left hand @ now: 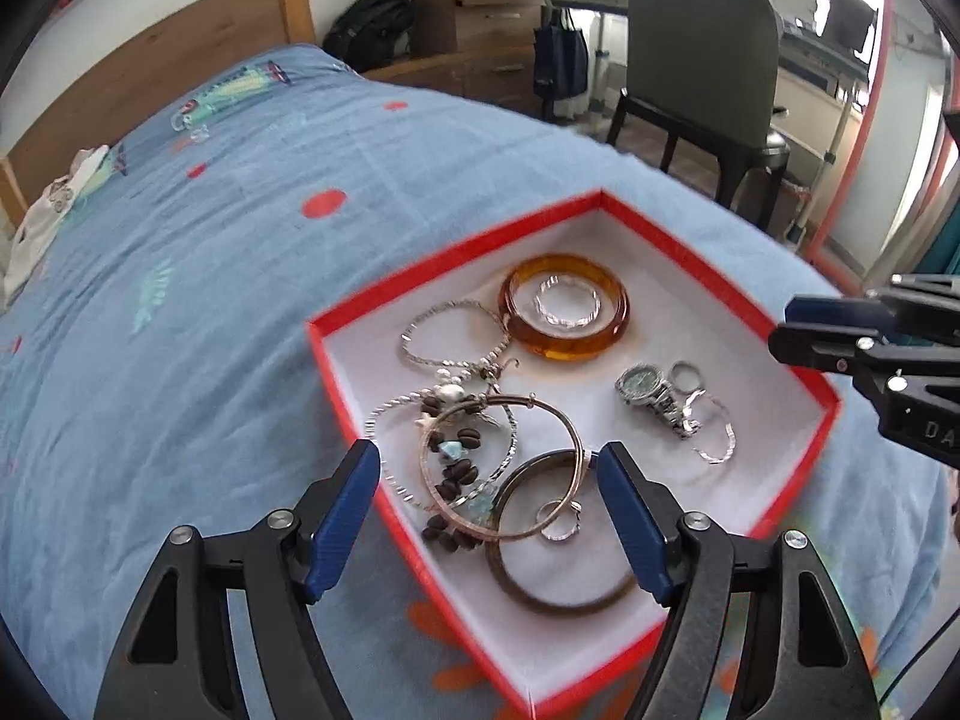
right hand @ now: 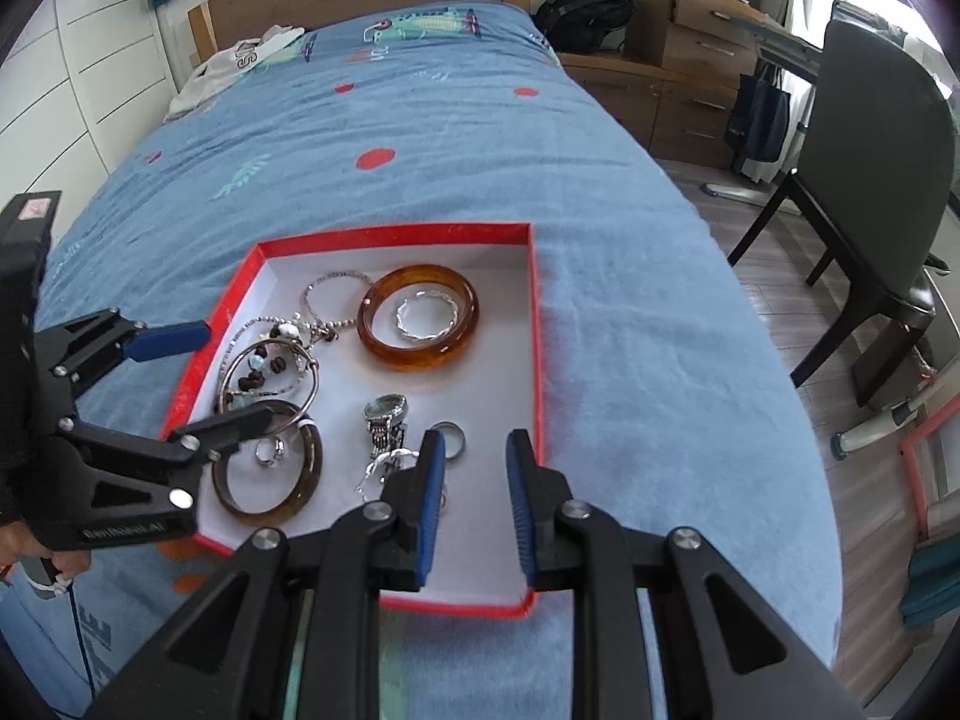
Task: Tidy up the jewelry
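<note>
From the left wrist, the red box [left hand: 774, 354] with its white lining sits on the blue bedspread [left hand: 180, 300], just ahead of the left gripper [left hand: 489, 462], whose blue-padded fingers [left hand: 345, 516] stand wide apart and hold nothing. Between them lie a dark bangle [left hand: 516, 591] and a thin metal hoop [left hand: 564, 426]. Beyond the fingertips rest an amber bangle [left hand: 567, 348] ringing a twisted silver bracelet [left hand: 567, 305], and to the right a wristwatch [left hand: 645, 384].

From the right wrist, the right gripper [right hand: 476, 450] hovers over the box's near right corner, its fingers narrowly parted and empty. A small ring [right hand: 453, 438] lies just beside the left fingertip, the watch a little further left.
</note>
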Demonstrator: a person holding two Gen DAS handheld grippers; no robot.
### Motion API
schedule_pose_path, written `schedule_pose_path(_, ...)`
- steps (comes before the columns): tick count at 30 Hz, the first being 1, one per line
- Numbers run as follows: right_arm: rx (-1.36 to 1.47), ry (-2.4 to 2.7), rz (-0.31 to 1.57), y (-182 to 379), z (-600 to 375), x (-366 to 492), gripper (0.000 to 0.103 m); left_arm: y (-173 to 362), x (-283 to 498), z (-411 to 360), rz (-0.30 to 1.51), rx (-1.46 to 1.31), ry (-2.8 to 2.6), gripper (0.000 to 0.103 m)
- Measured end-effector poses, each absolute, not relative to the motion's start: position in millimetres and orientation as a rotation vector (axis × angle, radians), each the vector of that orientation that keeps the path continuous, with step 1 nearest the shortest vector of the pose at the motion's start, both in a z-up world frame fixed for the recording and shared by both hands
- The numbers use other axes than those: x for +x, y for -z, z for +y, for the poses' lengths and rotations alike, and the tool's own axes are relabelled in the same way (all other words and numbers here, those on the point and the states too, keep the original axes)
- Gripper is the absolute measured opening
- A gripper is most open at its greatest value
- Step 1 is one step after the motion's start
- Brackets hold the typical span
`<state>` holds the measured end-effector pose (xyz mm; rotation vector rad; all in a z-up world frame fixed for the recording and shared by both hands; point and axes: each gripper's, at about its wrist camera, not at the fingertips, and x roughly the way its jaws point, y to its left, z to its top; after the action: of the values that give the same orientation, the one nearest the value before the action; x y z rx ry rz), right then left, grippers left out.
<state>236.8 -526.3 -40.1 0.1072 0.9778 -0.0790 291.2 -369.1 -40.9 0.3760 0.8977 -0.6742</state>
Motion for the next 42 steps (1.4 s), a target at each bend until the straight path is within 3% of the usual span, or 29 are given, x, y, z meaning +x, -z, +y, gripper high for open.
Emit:
schedule_pose_path(10,0.151,0.098,0.925,4.2,-507.7,189.3,0.022,-15.8,246.0,-309.0,0.823,0.245,0.537,0.086)
schedule_pose_path(14,0.163,0.093,0.904,-9.0,-488.6,167.5,0.032,-32.5,222.1,-276.7,0.801,0.189,0.458,0.09)
schedule_pose_path(21,0.145,0.064,0.883,-21.7,-438.1,137.9,0.043,-48.1,176.0,-214.6,0.759,0.117,0.309,0.091)
schedule_pose_path(28,0.123,0.051,0.85,-27.7,-388.3,112.8,0.045,-54.5,140.4,-172.5,0.729,0.081,0.214,0.091)
schedule_pose_path(33,0.103,0.073,0.824,-30.3,-370.4,100.3,0.047,-55.6,121.5,-161.7,0.716,0.046,0.226,0.091)
schedule_pose_path(36,0.104,0.092,0.81,-30.7,-366.1,93.0,0.057,-54.1,114.7,-165.0,0.72,0.041,0.243,0.091)
schedule_pose_path(42,0.106,0.132,0.784,-29.2,-370.3,82.4,0.063,-48.9,107.9,-182.5,0.729,0.06,0.268,0.091)
